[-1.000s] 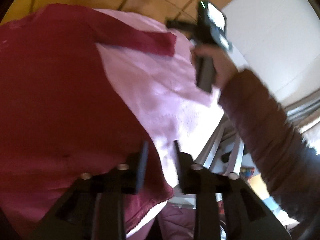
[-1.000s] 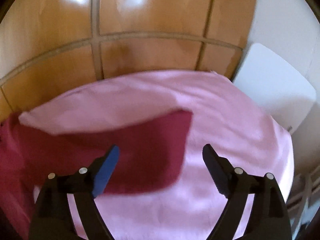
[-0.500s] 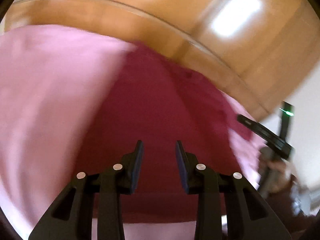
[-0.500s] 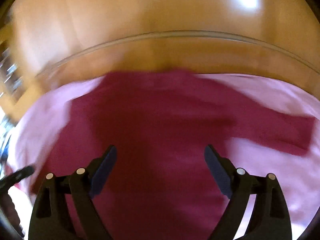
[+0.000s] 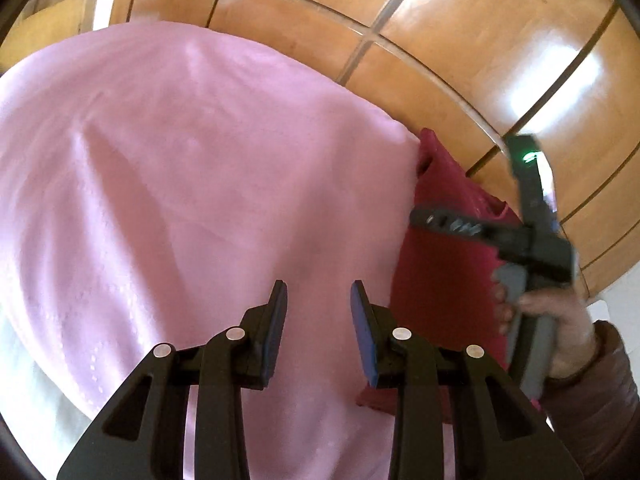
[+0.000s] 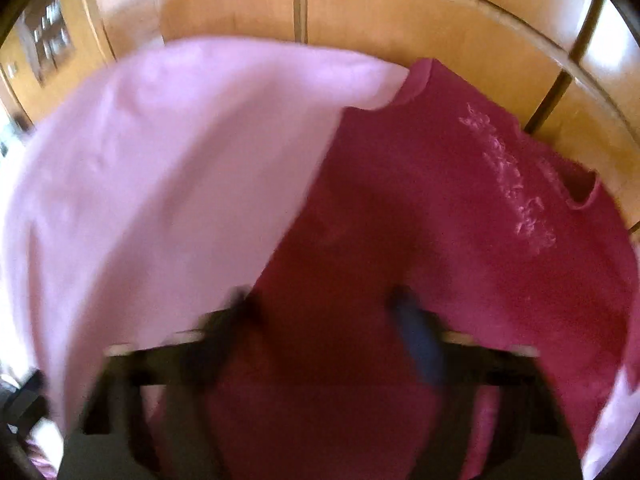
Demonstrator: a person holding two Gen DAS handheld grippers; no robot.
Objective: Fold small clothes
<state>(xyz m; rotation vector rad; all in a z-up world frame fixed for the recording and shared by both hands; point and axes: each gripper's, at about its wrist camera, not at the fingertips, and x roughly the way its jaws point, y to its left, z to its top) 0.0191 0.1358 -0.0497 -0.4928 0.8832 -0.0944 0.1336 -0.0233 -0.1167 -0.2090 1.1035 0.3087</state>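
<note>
Left wrist view: my left claw [image 5: 319, 300] hangs over the pink cloth [image 5: 180, 184], fingers parted with a narrow gap, nothing between the blue pads. The cloth fills the frame from 7 through 12 o'clock. The red garment [image 5: 440, 272] lies at 3 o'clock, its far corner reaching up toward 1 o'clock at the cloth's edge. My right claw [image 5: 452, 226] stretches across the garment from the 3 o'clock side, seen edge-on, so I cannot tell from here how its fingers stand. My right hand [image 5: 560, 320] grips its handle at 4 o'clock, a dark red sleeve [image 5: 596, 408] behind it. Wooden panels [image 5: 460, 48] run from 11 to 3 o'clock.

Right wrist view: heavily blurred. My right claw [image 6: 324, 320] is closing, fingers smeared at 6 o'clock, with red garment [image 6: 440, 220] fabric lying between them; I cannot tell whether the pads press on it yet. The garment spreads from centre to 4 o'clock, pale pink stitching [image 6: 508, 176] showing at 2 o'clock. The pink cloth [image 6: 160, 168] covers 8 to 12 o'clock. Wooden panels [image 6: 360, 8] at 12 o'clock.
</note>
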